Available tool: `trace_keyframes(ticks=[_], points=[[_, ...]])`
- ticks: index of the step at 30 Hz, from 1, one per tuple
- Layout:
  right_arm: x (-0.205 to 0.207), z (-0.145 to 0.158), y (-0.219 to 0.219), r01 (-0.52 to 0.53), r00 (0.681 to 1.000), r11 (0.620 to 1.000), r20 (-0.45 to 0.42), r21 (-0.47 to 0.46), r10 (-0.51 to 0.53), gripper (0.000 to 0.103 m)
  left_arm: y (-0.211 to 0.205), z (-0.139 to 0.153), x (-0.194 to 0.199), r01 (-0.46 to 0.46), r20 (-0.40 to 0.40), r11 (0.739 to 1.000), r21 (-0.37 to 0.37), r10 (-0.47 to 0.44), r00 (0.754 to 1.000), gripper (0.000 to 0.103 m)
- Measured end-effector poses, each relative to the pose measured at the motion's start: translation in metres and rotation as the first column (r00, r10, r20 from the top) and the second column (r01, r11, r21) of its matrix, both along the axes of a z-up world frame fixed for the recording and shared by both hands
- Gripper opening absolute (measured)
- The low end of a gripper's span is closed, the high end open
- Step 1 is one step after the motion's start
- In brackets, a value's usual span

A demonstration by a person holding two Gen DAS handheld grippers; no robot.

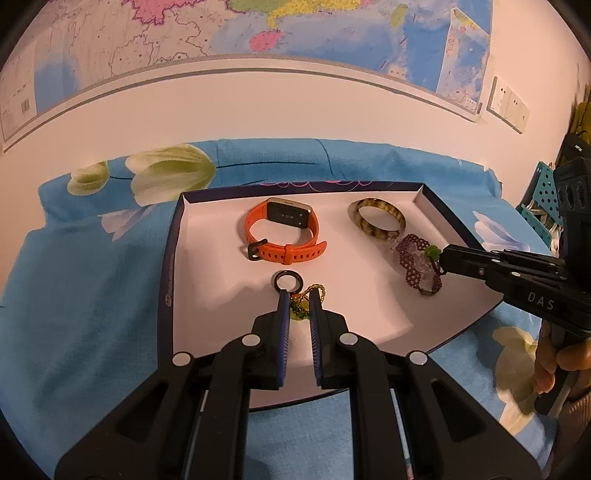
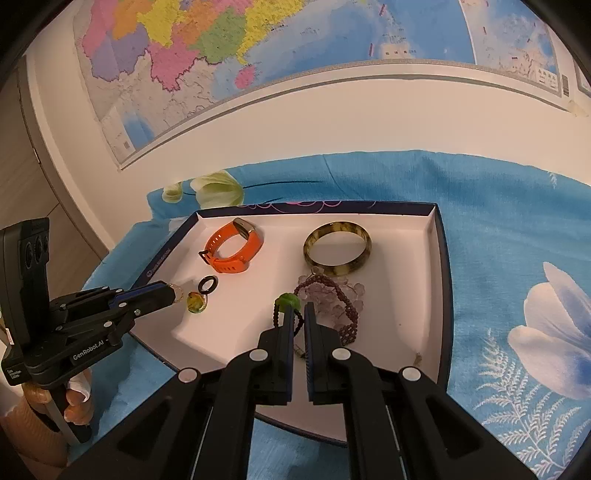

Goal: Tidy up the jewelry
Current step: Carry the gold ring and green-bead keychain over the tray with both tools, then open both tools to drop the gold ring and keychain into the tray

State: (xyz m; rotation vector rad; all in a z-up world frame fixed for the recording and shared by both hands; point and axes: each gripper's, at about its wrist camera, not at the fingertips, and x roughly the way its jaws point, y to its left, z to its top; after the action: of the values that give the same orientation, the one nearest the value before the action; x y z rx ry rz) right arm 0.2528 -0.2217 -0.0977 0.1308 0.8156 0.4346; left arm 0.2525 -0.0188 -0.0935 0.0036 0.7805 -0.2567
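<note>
A white-lined box tray (image 1: 207, 258) (image 2: 424, 258) holds an orange watch (image 1: 284, 230) (image 2: 232, 249), a mottled bangle (image 1: 376, 219) (image 2: 338, 249), a black ring (image 1: 289, 281) (image 2: 208, 285), a green-yellow pendant on a cord (image 1: 301, 306) (image 2: 196, 302), and a dark red beaded bracelet with a green bead (image 1: 419, 264) (image 2: 332, 299). My left gripper (image 1: 298, 295) (image 2: 175, 293) is shut on the pendant's cord. My right gripper (image 2: 298, 312) (image 1: 441, 260) is shut on the beaded bracelet's cord by the green bead.
The tray lies on a blue flowered cloth (image 1: 92, 295) (image 2: 517, 240) against a white wall with a map (image 1: 258, 29). A teal perforated basket (image 1: 543, 195) stands at the far right.
</note>
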Motion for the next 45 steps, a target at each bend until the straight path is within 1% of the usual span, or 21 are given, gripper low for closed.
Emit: trace_keyframes(ticks=[15, 24, 30, 32, 37, 43, 45], points=[[0.008, -0.008, 0.004, 0.005, 1.000, 1.000, -0.025, -0.027, -0.006, 0.004, -0.002, -0.011, 0.007, -0.014, -0.032, 1.000, 0.012, 0.015, 0.999, 0.011], [0.011, -0.011, 0.004, 0.018, 0.999, 0.999, -0.036, -0.029, -0.019, 0.007, -0.001, -0.015, 0.009, -0.022, -0.045, 1.000, 0.017, 0.023, 0.999, 0.013], [0.010, -0.011, 0.003, 0.025, 0.999, 0.999, -0.028, -0.027, -0.025, 0.007, 0.000, -0.014, 0.007, -0.027, -0.038, 0.999, 0.018, 0.027, 0.999, 0.020], [0.009, -0.011, 0.002, 0.025, 0.999, 0.999, -0.028, -0.025, -0.026, 0.008, 0.000, -0.012, 0.005, -0.029, -0.033, 0.999, 0.018, 0.030, 0.999, 0.029], [0.007, -0.011, -0.003, 0.037, 0.999, 0.999, -0.029, -0.020, -0.038, 0.011, 0.000, -0.006, 0.000, -0.027, -0.005, 0.999, 0.024, 0.027, 1.000, 0.030], [0.002, -0.008, -0.006, 0.038, 0.999, 0.999, -0.023, -0.014, -0.039, 0.012, 0.000, 0.004, -0.010, -0.030, 0.031, 0.999, 0.033, 0.029, 0.999, 0.038], [0.000, -0.007, -0.005, 0.036, 0.999, 0.999, -0.021, -0.012, -0.036, 0.012, 0.000, 0.008, -0.014, -0.029, 0.043, 0.999, 0.034, 0.028, 0.999, 0.039]])
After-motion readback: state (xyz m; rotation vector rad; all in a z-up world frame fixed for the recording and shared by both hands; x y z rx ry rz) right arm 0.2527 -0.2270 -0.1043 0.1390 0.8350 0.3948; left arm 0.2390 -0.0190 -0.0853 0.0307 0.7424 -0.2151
